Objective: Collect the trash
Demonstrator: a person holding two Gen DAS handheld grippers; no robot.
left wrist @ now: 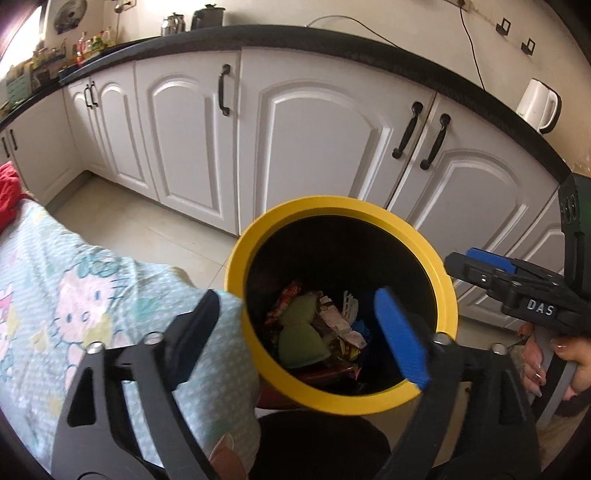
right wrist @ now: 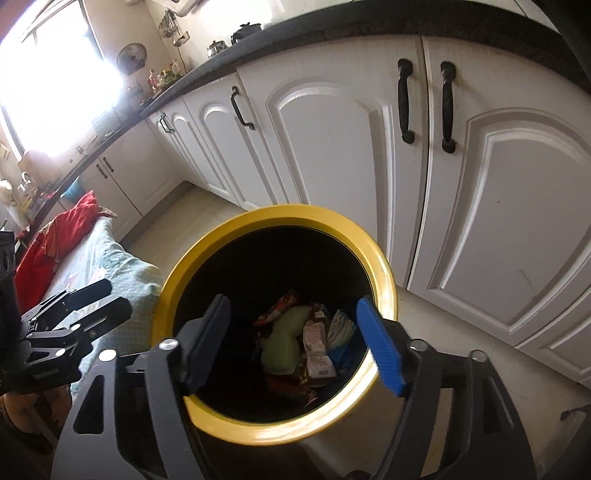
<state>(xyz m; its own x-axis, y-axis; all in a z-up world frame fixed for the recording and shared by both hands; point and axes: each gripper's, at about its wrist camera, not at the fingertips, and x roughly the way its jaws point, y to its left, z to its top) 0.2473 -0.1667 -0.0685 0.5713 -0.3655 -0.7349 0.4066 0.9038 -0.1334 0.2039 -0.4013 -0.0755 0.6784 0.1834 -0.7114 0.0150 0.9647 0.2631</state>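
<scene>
A bin with a yellow rim (left wrist: 343,208) and a black inside stands in front of the white cabinets. At its bottom lies trash (left wrist: 301,332): a pale green piece, several crumpled wrappers and something blue. My left gripper (left wrist: 295,306) hangs over the bin's near left side, open, with nothing between its fingers. My right gripper (right wrist: 291,306) is open over the bin's mouth (right wrist: 280,216), and the trash (right wrist: 288,339) shows far below between its fingers, untouched. From the left wrist view the right gripper (left wrist: 465,260) sits at the bin's right edge.
White cabinet doors (left wrist: 317,147) under a black counter (left wrist: 332,35) run behind the bin. A pale green cartoon-print cloth (left wrist: 74,295) covers a surface on the left, with a red cloth (right wrist: 74,221) on it. A white kettle (left wrist: 537,105) stands on the counter. A hand (left wrist: 554,354) holds the right gripper.
</scene>
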